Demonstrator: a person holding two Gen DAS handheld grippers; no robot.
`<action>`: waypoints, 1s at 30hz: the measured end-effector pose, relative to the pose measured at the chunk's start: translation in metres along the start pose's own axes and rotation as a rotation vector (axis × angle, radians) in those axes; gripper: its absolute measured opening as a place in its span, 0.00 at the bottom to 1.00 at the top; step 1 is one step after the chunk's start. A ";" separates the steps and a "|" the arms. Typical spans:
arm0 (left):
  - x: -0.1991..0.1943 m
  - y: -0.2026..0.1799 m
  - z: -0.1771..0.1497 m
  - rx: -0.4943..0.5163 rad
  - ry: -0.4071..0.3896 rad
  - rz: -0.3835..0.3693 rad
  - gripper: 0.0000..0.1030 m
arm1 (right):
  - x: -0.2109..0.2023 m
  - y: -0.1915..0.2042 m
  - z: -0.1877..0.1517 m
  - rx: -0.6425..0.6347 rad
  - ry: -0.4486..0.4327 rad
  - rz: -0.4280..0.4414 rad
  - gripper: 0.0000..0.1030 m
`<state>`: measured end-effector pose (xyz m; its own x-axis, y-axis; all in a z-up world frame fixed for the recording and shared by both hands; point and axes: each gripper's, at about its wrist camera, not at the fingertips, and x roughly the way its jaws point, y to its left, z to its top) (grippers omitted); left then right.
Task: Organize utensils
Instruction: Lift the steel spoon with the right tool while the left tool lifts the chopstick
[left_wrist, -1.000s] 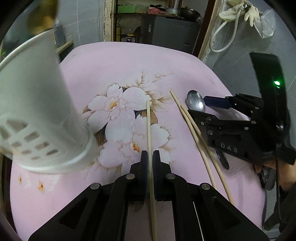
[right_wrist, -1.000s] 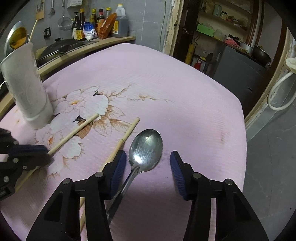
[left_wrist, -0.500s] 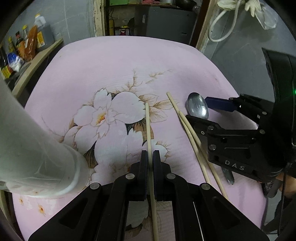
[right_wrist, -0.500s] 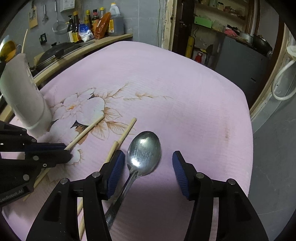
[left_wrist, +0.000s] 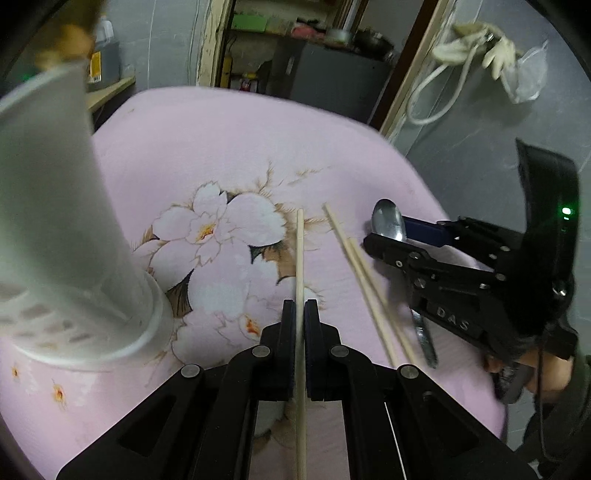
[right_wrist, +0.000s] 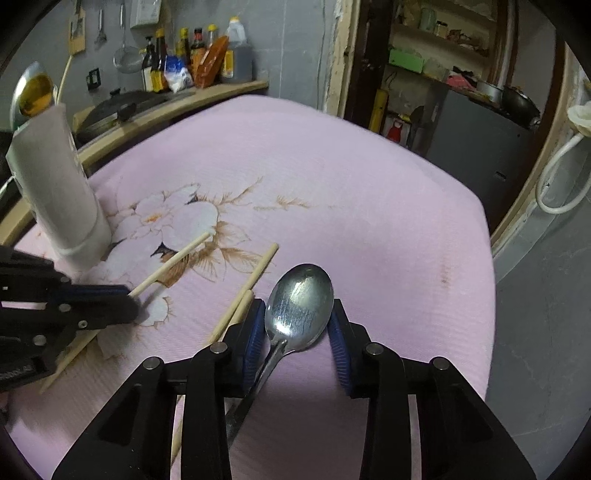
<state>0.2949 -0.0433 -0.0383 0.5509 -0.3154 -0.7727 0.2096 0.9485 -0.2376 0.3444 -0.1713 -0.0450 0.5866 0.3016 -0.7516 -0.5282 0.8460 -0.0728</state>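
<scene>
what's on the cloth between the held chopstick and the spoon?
Two loose chopsticks, side by side, lie between the held chopstick and the spoon. Clearest in the left wrist view.

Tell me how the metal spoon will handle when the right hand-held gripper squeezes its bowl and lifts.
The spoon looks like polished metal, so it is probably stiff but slippery. The right hand-held gripper is closing its jaws around the rounded bowl, whose curved edges may squirt out of the pads. The long handle trails back underneath, so it may pivot and droop once lifted.

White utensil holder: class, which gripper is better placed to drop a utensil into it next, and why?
Left gripper, probably: it is shut on a chopstick beside the holder. The right gripper's jaws are closing around the spoon on the cloth.
</scene>
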 end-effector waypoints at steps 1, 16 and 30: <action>-0.006 -0.002 -0.002 0.010 -0.027 -0.006 0.02 | -0.006 -0.001 -0.001 0.006 -0.027 0.003 0.31; -0.072 -0.018 -0.028 0.051 -0.438 -0.009 0.02 | -0.090 0.044 -0.032 -0.152 -0.477 -0.233 0.30; -0.114 -0.018 -0.051 0.070 -0.693 -0.030 0.02 | -0.123 0.061 -0.041 -0.188 -0.671 -0.298 0.30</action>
<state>0.1868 -0.0228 0.0242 0.9277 -0.3108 -0.2068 0.2717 0.9420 -0.1969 0.2143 -0.1746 0.0157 0.9368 0.3260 -0.1272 -0.3498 0.8623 -0.3661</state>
